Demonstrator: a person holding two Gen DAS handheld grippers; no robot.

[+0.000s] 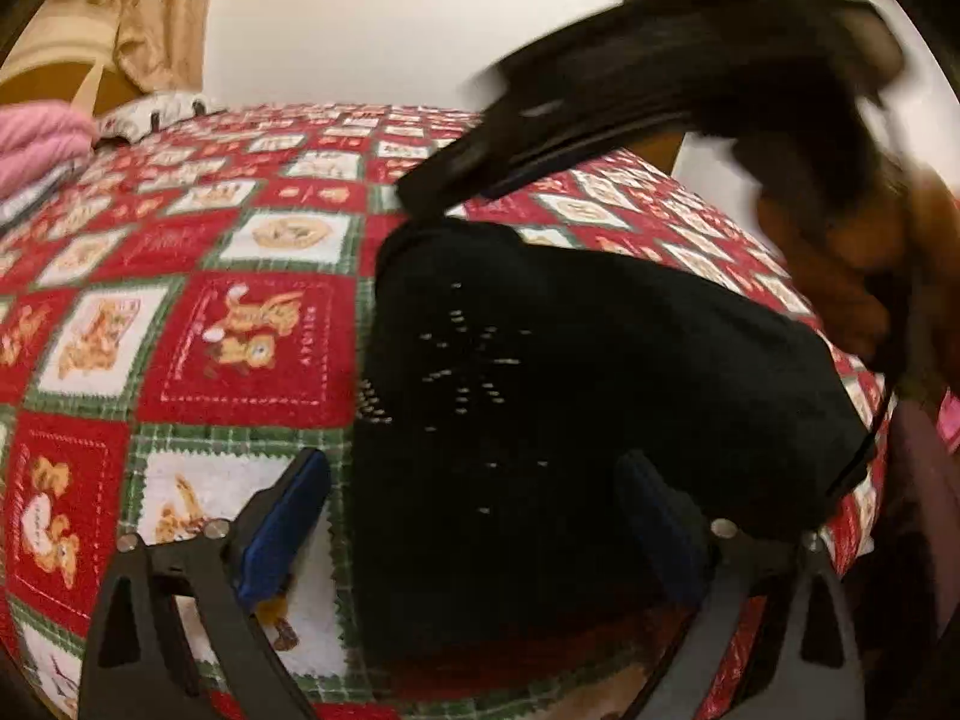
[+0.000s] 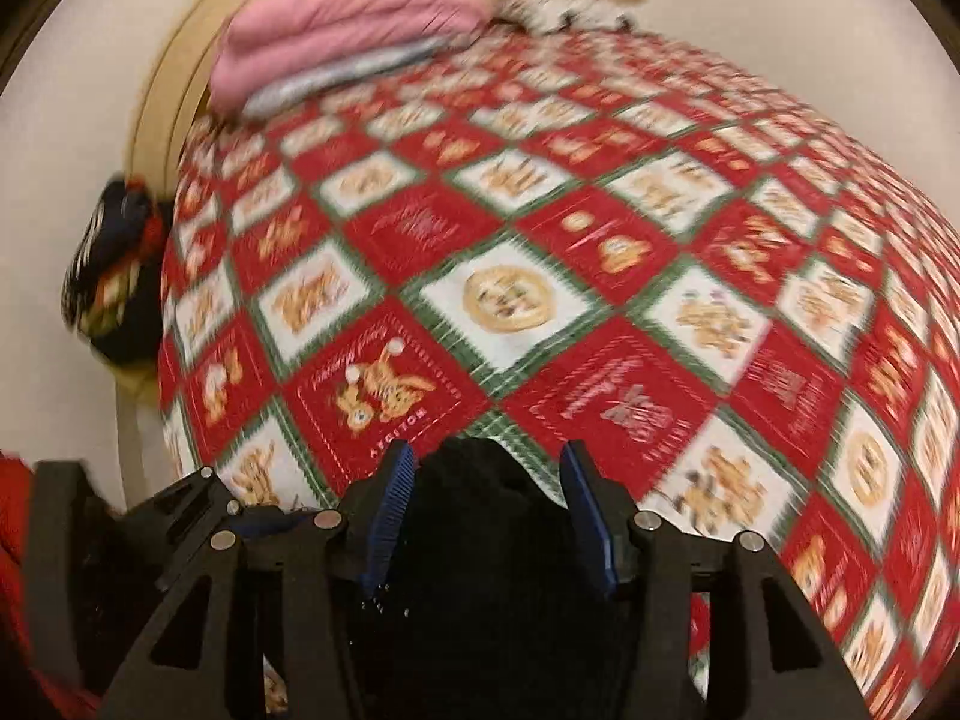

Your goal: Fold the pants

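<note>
- On the bed, over a red and green patchwork quilt (image 1: pixel 198 324), the black pants (image 1: pixel 576 396) lie as a compact dark bundle, near the edge of the bed.
- The left gripper (image 1: pixel 480 510) hovers low over the near part of the bundle. Its blue pads (image 1: pixel 282 528) are spread wide, one over the quilt and one over the cloth, and they pinch nothing.
- The right gripper (image 2: pixel 486 516) is about half spread. Black cloth shows between its fingers, but the pads do not seem to press on it; the picture is blurred, so I am not fully sure.
- I judge that the folding is nearly finished: the pants look already doubled into a short, thick shape.
- What remains is perhaps one last fold or some smoothing, and maybe placing the bundle near the pink folded clothes (image 2: pixel 342 36) at the far end.
</note>
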